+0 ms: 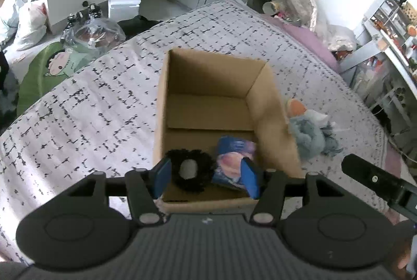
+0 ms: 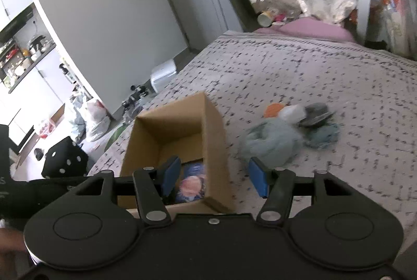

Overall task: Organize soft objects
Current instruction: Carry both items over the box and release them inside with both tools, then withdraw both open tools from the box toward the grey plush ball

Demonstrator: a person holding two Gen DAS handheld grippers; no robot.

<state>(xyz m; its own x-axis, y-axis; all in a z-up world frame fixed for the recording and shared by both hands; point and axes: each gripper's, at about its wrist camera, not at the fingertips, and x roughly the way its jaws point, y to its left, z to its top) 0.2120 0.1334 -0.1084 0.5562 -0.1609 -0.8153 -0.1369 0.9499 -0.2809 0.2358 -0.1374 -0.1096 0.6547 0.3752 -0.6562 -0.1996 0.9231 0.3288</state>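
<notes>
open brown cardboard box [image 1: 208,97] sits on the grey patterned bed cover [image 1: 91,110], mouth up, evidently as the collecting place for the soft things. already inside, on the box floor: fluffy black ring-shaped scrunchie [image 1: 189,170] and, touching it, a soft blue-and-pink printed packet [image 1: 233,162], side by side near the front wall. still outside, lying on the bed just beside the box's right wall: pale blue-grey plush toy with an orange patch [image 2: 276,136], blurred in the right wrist view, probably next to go in.

left gripper [image 1: 206,179] hangs over the front of the box, blue pads about half open, either side of the scrunchie and packet without pressing on them; holds nothing. right gripper [image 2: 215,179] likewise about half open and empty, left pad over the box, right pad toward the plush, nothing between the pads.
</notes>
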